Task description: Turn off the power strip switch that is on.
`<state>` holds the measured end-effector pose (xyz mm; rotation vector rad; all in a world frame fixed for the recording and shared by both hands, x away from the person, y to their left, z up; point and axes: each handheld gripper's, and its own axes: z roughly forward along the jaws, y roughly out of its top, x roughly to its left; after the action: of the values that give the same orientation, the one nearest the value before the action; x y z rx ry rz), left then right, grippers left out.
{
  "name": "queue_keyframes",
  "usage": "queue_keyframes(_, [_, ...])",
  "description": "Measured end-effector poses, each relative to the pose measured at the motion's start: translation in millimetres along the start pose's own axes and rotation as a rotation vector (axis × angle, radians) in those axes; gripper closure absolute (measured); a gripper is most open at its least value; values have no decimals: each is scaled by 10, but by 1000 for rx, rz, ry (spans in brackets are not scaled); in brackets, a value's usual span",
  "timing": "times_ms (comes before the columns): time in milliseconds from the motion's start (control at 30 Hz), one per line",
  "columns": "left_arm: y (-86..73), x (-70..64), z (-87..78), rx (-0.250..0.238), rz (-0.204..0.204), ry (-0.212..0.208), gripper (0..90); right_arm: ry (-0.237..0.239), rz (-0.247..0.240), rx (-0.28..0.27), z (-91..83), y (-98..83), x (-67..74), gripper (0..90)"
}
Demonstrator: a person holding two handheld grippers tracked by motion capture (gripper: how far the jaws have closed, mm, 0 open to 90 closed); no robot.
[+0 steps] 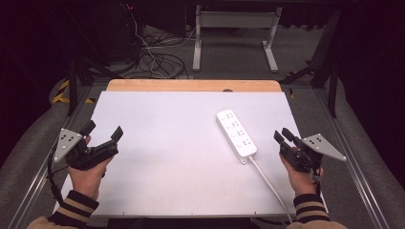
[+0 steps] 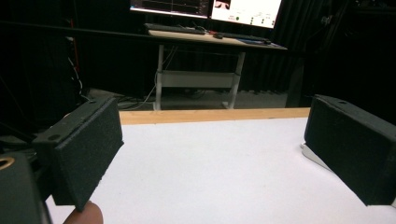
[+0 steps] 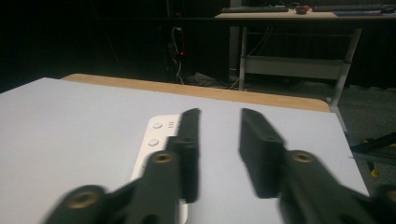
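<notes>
1. Power strip [image 1: 236, 133] lies flat on the white table [image 1: 157, 143], right of the middle and angled a bit, with its white cable [image 1: 270, 183] running off toward the person's edge. My guess is it's parked there so the right hand can get to it without stretching.
2. Right gripper [image 1: 282, 135] sits just beside the strip's near end, not touching it. Its jaws are nearly together with a narrow gap and nothing between them. Looks to me like a squeeze in the air rather than a grab.
3. Left gripper [image 1: 103, 130] rests well apart from the strip at the left side of the table, jaws spread wide and empty, so probably just waiting its turn.
4. High view gives the whole layout: both hands, the strip, the cable.
5. Right gripper view shows the strip's buttons [image 3: 155, 133] poking out behind the left jaw, plus how slim that gap is.
6. Left gripper view catches a sliver of the strip [image 2: 312, 155] beside the right jaw, and monitors [image 2: 205, 7] on a desk beyond.
</notes>
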<state>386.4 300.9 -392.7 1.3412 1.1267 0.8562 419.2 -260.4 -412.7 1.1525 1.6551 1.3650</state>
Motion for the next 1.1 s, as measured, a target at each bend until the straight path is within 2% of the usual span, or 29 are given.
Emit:
queue_keyframes(33, [0,0,-1,0,0,0,48,0,0,0,0,0,0,771])
queue_keyframes(67, [0,1,-1,-1,0,0,49,-1,8,-7,-13,15,-3,899])
queue_keyframes(300, [-5,1,0,1,2,3,53,-11,34,-24,-66,131,-67,900])
queue_keyframes(467, [-12,-3,10,7,6,4,54,4,44,-37,-45,235,-69,900])
queue_keyframes(533, [-14,1,11,9,7,7,54,22,28,-28,1,324,-20,900])
queue_keyframes(667, [-14,12,9,11,4,11,55,70,14,33,124,386,90,900])
queue_keyframes(867, [-14,18,-1,13,6,12,56,126,-8,139,333,372,268,900])
queue_keyframes(1100, [-19,15,1,19,9,14,58,150,-11,268,563,286,340,900])
